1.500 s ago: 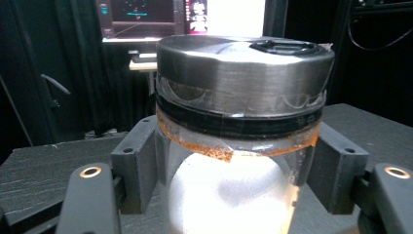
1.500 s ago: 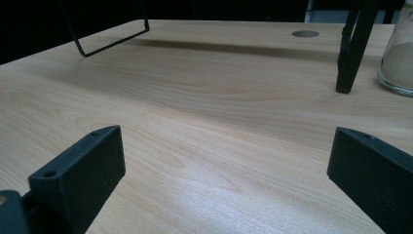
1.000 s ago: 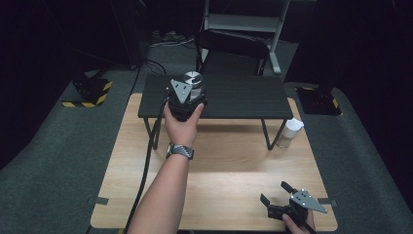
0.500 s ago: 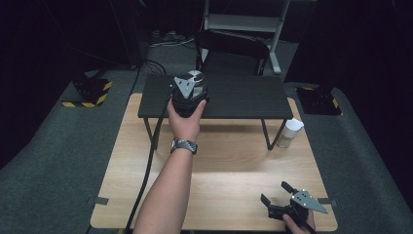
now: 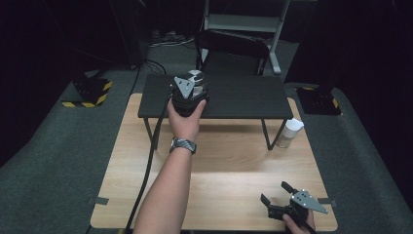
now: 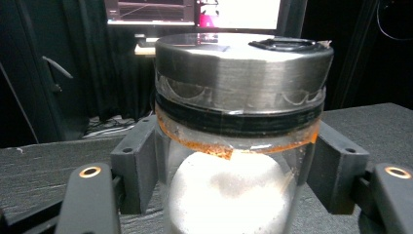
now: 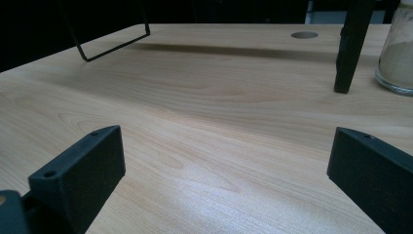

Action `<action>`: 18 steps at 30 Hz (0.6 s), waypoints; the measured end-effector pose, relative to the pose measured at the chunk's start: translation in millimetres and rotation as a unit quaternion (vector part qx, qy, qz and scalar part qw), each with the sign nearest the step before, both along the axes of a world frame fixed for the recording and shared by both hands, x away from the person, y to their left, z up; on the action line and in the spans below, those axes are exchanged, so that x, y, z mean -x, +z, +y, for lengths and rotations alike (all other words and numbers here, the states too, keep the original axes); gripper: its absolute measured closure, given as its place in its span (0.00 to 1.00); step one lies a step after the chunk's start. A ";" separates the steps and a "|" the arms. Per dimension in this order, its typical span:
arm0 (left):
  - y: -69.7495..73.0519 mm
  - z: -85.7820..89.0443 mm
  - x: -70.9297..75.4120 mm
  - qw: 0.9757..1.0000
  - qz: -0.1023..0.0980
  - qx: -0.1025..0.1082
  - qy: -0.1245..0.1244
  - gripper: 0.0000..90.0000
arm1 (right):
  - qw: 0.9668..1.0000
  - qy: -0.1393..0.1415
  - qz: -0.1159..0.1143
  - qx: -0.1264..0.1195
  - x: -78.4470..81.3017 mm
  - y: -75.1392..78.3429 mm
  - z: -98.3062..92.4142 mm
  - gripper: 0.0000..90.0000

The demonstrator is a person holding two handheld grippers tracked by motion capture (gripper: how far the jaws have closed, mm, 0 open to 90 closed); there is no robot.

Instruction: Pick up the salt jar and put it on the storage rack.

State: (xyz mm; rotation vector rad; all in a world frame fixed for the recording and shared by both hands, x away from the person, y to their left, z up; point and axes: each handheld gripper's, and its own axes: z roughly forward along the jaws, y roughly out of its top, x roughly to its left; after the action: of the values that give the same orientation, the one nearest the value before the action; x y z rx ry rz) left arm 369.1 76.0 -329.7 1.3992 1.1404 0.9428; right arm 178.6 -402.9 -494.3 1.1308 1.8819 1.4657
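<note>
A glass jar [image 6: 238, 97] with a brushed metal lid and white powder inside sits between the jaws of my left gripper [image 6: 238, 180]. Both black pads [image 6: 139, 161] press on its glass sides. In the high view this left gripper [image 5: 194, 87] is over the left part of the black raised shelf [image 5: 243, 95], with the jar [image 5: 196, 77] at its tip. The jar's base is hidden, so I cannot tell whether it rests on the shelf. My right gripper [image 5: 275, 192] lies low at the table's front right, open, with bare wood between its jaws [image 7: 224, 165].
A second jar [image 5: 290, 132] with a white lid stands on the wooden table [image 5: 229, 165] by the shelf's right leg [image 7: 348, 48]. A black chair [image 5: 234, 48] stands behind the shelf. The left gripper's cable [image 5: 151, 151] trails down across the table.
My left hand has shifted slightly to the right along the shelf with the jar still gripped. The right gripper has stayed where it was.
</note>
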 end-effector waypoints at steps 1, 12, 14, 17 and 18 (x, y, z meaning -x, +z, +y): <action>0.1 0.4 -0.1 1.000 0.000 0.000 -0.001 0.34 | 1.000 0.000 0.000 0.000 0.0 0.0 0.0 0.00; 0.4 0.5 0.6 1.000 0.001 0.000 -0.001 0.34 | 1.000 0.001 0.000 -0.001 0.1 -0.2 -0.5 0.00; 0.5 0.6 0.6 1.000 0.001 0.001 -0.001 0.34 | 1.000 0.000 0.001 -0.002 0.0 0.0 -0.4 0.00; 1.1 0.5 0.8 1.000 0.002 0.000 -0.001 0.34 | 1.000 0.002 0.001 -0.001 0.0 0.0 -0.5 0.00; 1.2 0.0 1.1 1.000 0.002 -0.002 0.000 0.34 | 1.000 0.002 0.000 0.000 0.1 0.0 -0.3 0.00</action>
State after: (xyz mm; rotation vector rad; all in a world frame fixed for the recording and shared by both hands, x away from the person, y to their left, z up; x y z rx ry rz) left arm 368.0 76.0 -328.5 1.4048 1.1419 0.9436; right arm 178.4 -403.1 -494.3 1.1280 1.8852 1.4688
